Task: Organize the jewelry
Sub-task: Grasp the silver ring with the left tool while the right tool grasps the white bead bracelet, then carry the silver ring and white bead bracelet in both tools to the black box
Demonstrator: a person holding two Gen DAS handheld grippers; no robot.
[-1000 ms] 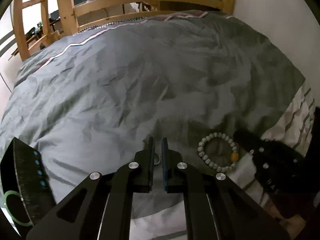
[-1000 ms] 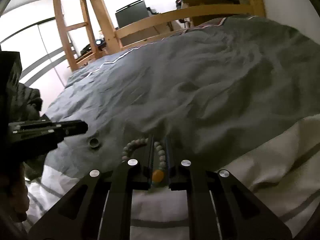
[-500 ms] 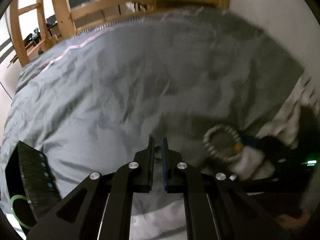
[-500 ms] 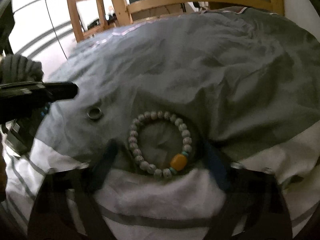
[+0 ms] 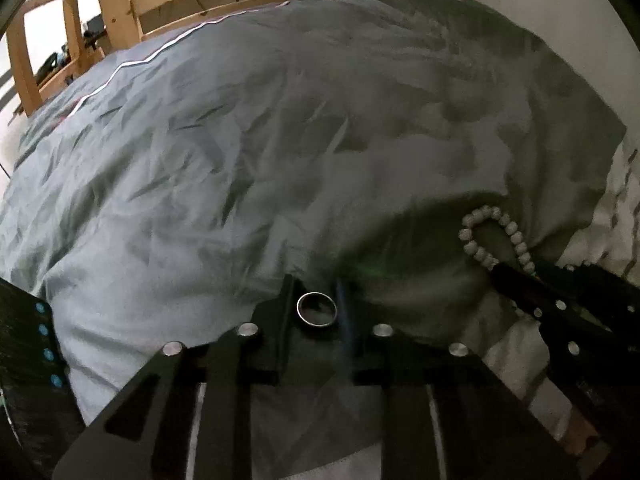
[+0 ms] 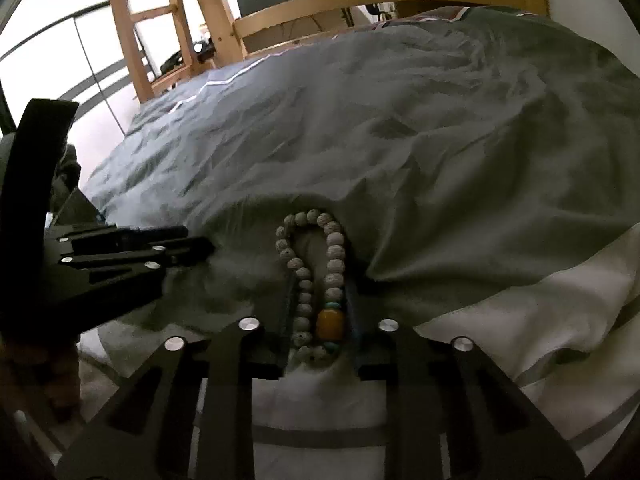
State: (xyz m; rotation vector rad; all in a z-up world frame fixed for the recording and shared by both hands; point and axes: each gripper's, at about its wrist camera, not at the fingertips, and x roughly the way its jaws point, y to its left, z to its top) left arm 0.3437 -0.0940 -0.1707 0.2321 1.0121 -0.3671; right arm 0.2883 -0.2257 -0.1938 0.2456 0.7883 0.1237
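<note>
A silver ring lies on the grey duvet between the fingers of my left gripper, which is partly open around it. A pale bead bracelet with an amber bead is squeezed into a long narrow loop between the fingers of my right gripper, which has closed on it. In the left wrist view the bracelet shows at the right with the right gripper over its near end. The left gripper shows at the left of the right wrist view.
The duvet covers a bed with a wooden frame at the far end. A white striped sheet lies at the near right. A black object with blue dots sits at the left edge. A white wall borders the right.
The left gripper has opened around the ring, which was hidden by shut fingers. The right gripper opened wide half a second ago and has now closed on the bracelet, squashing it from round to narrow.
</note>
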